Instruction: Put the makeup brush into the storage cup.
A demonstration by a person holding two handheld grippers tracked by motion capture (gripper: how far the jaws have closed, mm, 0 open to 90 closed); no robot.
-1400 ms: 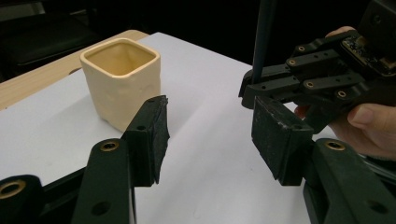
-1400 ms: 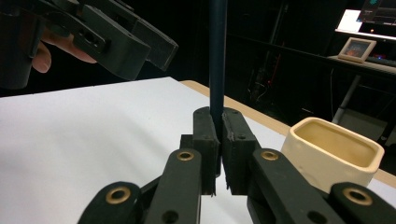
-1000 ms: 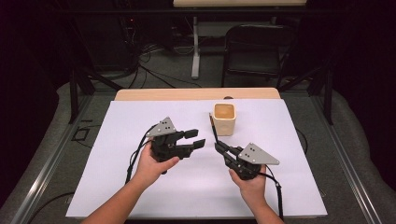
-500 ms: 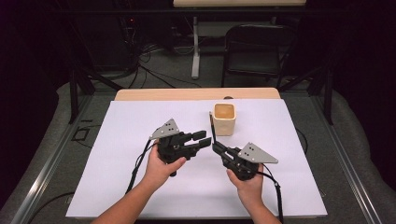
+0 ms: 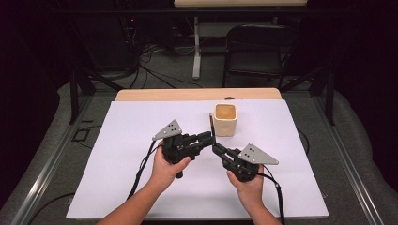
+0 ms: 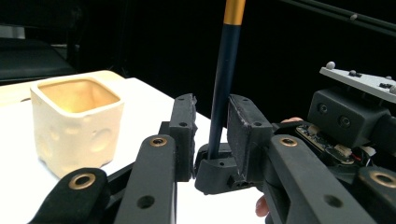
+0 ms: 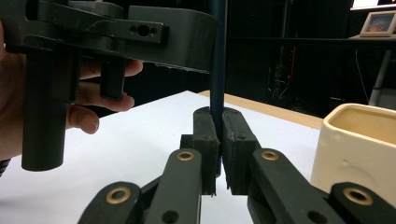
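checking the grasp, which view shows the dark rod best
The left gripper view: the rod stands upright, dark shaft with an orange band, between the open left gripper. The right gripper view shows the right gripper shut on its base; the high view shows a sliver.

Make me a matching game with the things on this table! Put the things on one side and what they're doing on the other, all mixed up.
Things:
1. cream square ceramic cup
2. dark blue pen with orange band
3. left gripper
4. right gripper

States:
A. open, jaws on either side of the pen
B. standing upright
C. empty, on the white sheet
D. shut on the pen's bottom

Pairs: 1-C, 2-B, 3-A, 4-D
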